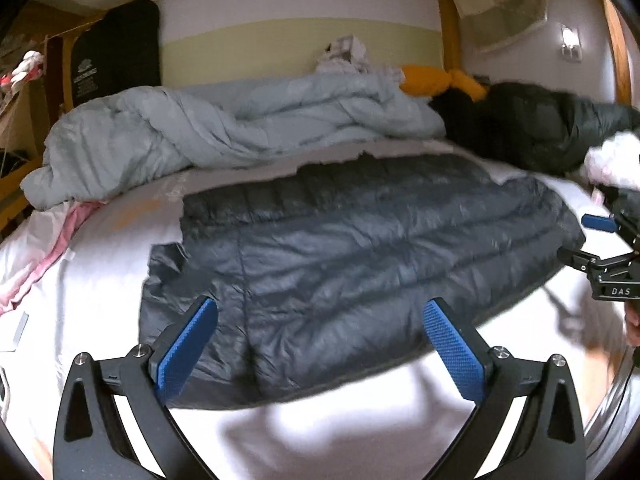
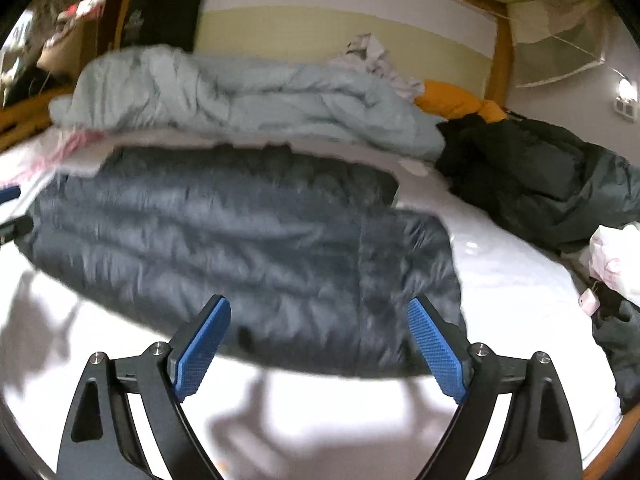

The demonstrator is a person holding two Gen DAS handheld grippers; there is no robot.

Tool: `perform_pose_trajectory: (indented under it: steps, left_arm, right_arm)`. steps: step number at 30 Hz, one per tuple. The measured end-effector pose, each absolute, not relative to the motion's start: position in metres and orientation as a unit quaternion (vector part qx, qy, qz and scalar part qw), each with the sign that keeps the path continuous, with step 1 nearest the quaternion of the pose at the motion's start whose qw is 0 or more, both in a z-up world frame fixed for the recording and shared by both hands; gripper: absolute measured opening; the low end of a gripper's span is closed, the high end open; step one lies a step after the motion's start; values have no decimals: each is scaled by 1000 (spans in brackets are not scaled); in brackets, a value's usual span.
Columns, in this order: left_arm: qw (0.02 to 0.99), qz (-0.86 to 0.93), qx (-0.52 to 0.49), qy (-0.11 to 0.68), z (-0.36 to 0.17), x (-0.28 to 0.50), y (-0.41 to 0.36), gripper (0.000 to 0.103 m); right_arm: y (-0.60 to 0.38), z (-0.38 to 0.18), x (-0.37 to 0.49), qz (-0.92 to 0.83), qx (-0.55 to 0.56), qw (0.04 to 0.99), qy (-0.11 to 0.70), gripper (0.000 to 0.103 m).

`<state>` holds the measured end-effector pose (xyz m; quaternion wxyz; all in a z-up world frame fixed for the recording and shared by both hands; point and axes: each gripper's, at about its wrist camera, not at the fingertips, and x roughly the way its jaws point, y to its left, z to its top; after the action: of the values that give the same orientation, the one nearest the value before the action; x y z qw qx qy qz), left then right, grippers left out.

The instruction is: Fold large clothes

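Note:
A dark blue-grey quilted down jacket (image 1: 340,248) lies flat on the white bed sheet (image 1: 100,280); it also shows in the right wrist view (image 2: 240,240). My left gripper (image 1: 320,312) is open and empty, hovering over the jacket's near edge. My right gripper (image 2: 318,312) is open and empty above the jacket's near edge toward its right end. The right gripper also shows at the right edge of the left wrist view (image 1: 600,240). A blue fingertip of the left gripper shows at the left edge of the right wrist view (image 2: 10,194).
A crumpled light blue duvet (image 1: 224,136) lies along the back of the bed. A black jacket (image 2: 540,184) is heaped at the right, with an orange garment (image 1: 440,80) behind. A pink cloth (image 1: 48,252) lies at the left. A white bag (image 2: 616,256) sits far right.

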<state>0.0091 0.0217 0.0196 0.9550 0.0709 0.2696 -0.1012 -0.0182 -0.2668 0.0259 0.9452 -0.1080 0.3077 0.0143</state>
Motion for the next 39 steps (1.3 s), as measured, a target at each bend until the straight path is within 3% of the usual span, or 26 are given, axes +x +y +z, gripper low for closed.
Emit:
perform_pose_trajectory:
  steps: [8, 15, 23, 30, 31, 32, 35, 36, 39]
  left_arm:
    - [934, -85, 185, 295, -4, 4, -11, 102]
    - [909, -68, 210, 354, -43, 21, -20, 102]
    - [917, -24, 187, 353, -44, 32, -6, 103]
    - [925, 27, 133, 355, -44, 54, 28, 101]
    - [926, 28, 131, 353, -44, 54, 29, 92]
    - [928, 27, 132, 348, -42, 54, 29, 86]
    - [932, 26, 140, 334, -39, 51, 26, 33]
    - [932, 24, 138, 333, -38, 49, 26, 28]
    - [936, 10, 121, 331, -28, 46, 31, 21]
  right_arm:
    - [-231, -1, -18, 47, -183, 920, 344, 92]
    - [-216, -20, -12, 37, -235, 903, 359, 92]
    - [-208, -27, 13, -42, -295, 898, 324, 92]
    - [-219, -22, 26, -73, -279, 903, 319, 91]
    - [-220, -20, 30, -84, -274, 905, 315, 87]
    - [-221, -19, 28, -94, -274, 906, 310, 75]
    - [-225, -17, 26, -109, -271, 906, 307, 44]
    - [-228, -15, 26, -105, -259, 909, 310, 32]
    - [-235, -3, 19, -83, -218, 921, 311, 21]
